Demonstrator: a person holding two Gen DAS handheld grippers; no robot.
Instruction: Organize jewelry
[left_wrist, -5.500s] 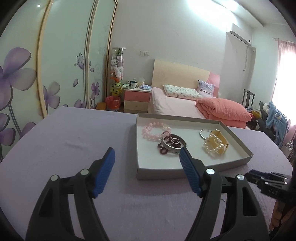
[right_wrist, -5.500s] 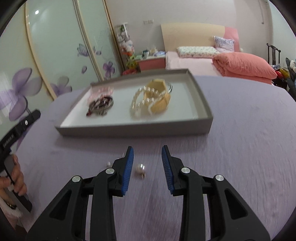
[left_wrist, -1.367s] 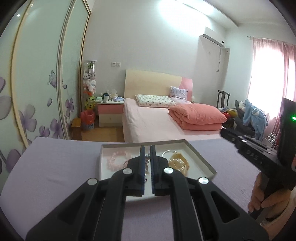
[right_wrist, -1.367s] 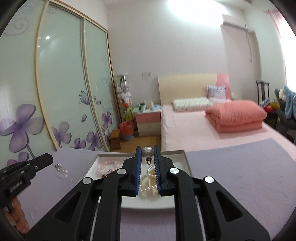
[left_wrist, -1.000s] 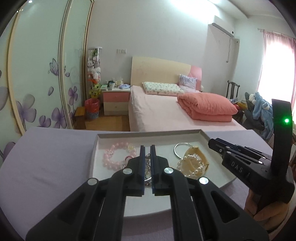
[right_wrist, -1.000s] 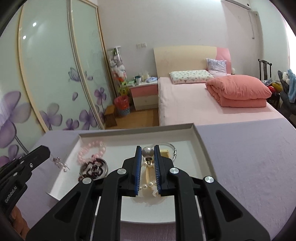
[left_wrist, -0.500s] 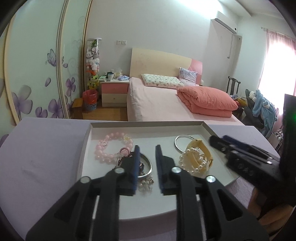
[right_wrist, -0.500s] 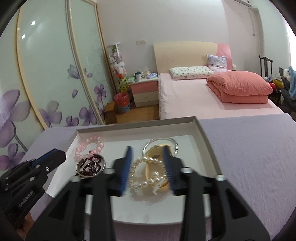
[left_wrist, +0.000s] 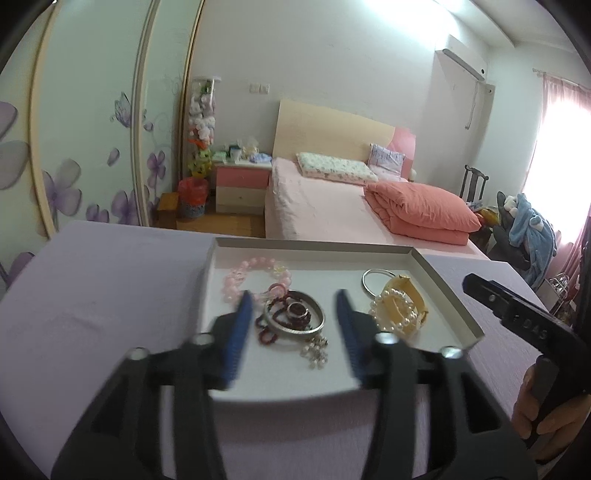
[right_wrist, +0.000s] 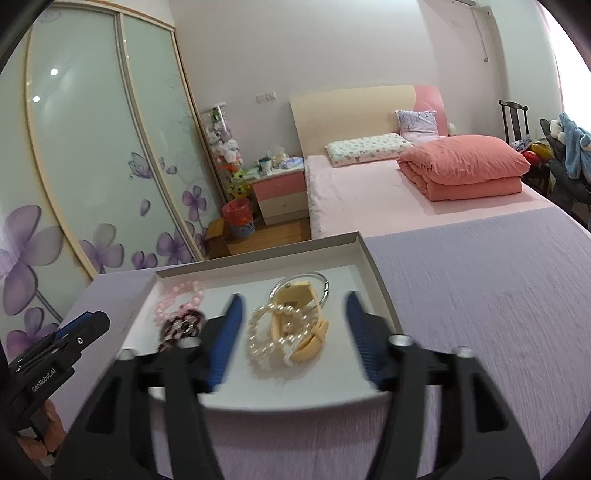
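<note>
Both tools, the left tool (left_wrist: 291, 332) and right tool (right_wrist: 293, 332), are spreading wider, pinching nothing; the pearl bracelet (right_wrist: 269, 332) looks light, limp and slippery, best pinched across its strand.

Around the shallow grey tray (left_wrist: 448, 295), the lavender tablecloth (left_wrist: 103, 280) is lying bare to its left and, in the right wrist view, to its right, leaving open passage there. Inside the tray, a silver bangle (left_wrist: 295, 320) with dark red beads and a small pearl earring (left_wrist: 316, 350) is crowding the middle, a pink bead bracelet (left_wrist: 255, 275) is sitting behind it, and a pearl bracelet (left_wrist: 395, 309) on a yellow watch (left_wrist: 408, 302) is filling the right part. The tray's near strip is staying free. The right gripper (left_wrist: 517, 317) is reaching in over the tray's right rim.
</note>
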